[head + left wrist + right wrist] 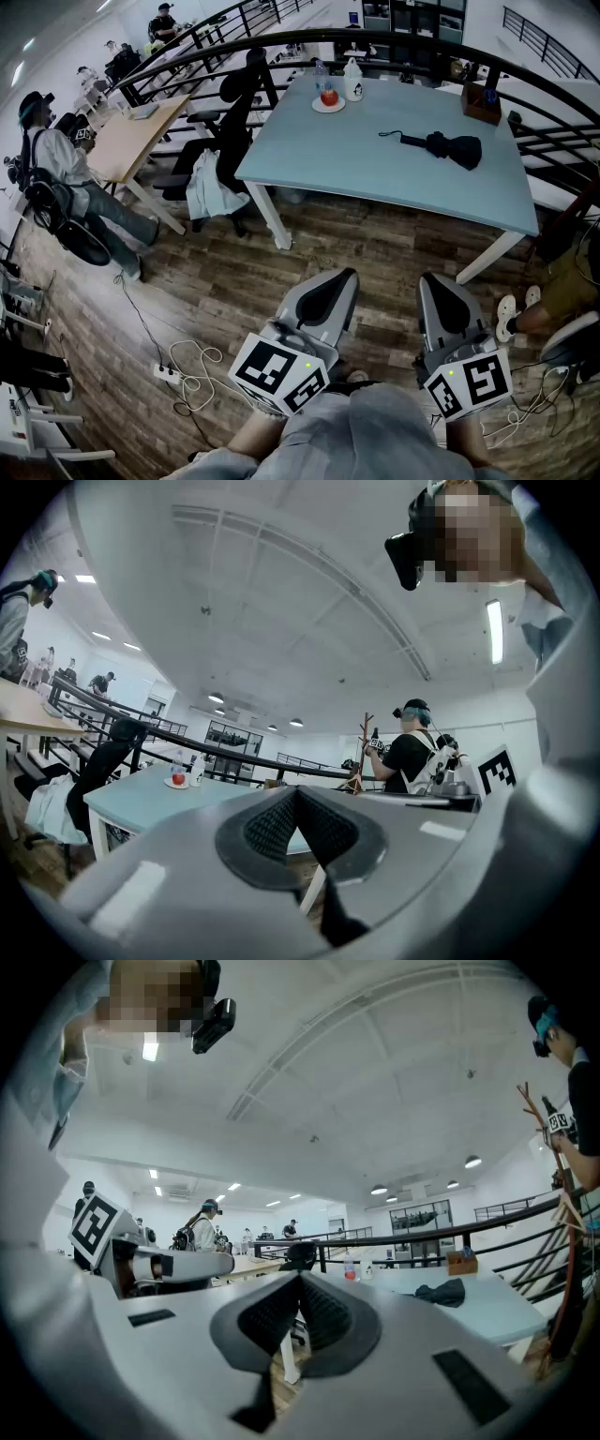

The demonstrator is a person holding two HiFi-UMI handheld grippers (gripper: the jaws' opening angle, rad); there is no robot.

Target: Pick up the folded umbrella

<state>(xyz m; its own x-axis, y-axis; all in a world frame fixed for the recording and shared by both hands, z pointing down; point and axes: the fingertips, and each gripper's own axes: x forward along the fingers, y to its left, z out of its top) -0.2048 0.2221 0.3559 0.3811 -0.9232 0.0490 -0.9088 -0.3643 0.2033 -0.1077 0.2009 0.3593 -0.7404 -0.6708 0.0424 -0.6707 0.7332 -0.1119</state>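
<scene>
Well, we judge the umbrella (453, 149) light, with loose, soft cloth round a stiff core, so the slim handle end on its left looks the firmest hold. It lies on the far right of the table (356, 173), well apart from us. We count one umbrella. Our left gripper (339, 277) and right gripper (433, 281), two in all, are pressed together on nothing.

The folded umbrella (441, 144) is black on a pale blue-green surface (356, 159) with white legs (272, 220). The left claw (339, 279) and right claw (434, 284) are grey, with black ribbed pads (272, 822) and black-and-white square markers (272, 367). The floor (216, 281) is brown wood planking. A brown box (480, 101) stands at the far right corner.
</scene>
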